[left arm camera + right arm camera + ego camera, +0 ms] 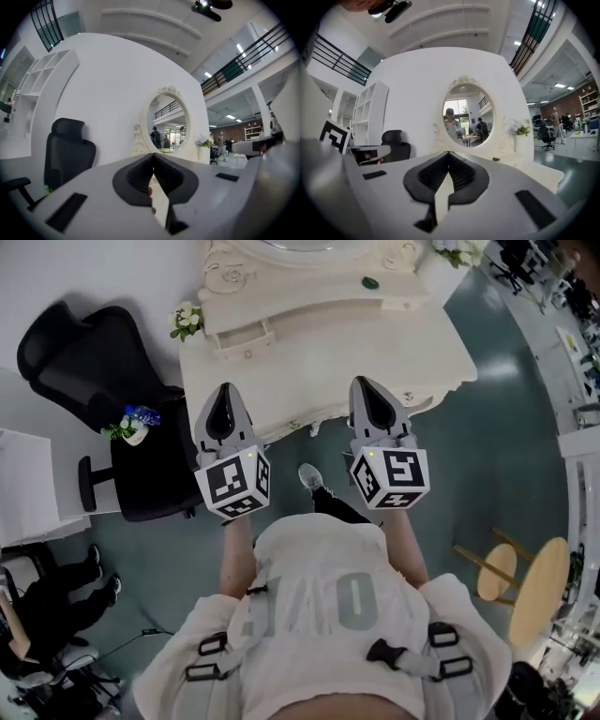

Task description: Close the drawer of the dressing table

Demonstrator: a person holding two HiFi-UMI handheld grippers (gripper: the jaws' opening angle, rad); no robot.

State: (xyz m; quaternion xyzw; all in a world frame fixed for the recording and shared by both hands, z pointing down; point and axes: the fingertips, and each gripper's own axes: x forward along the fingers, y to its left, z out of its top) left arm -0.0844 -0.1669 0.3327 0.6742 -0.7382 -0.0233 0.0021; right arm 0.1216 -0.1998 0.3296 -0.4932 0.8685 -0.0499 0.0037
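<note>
Dressing table (328,362) at 12 o'clock, flowers (187,320) on its 10 o'clock corner; office chair (103,381) at 10 o'clock; stool (539,587) at 4 o'clock.

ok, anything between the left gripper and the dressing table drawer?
Nothing visible. Only bare tabletop lies between the left gripper and the small drawer. The flowers stand off to the drawer's left, out of the path.
</note>
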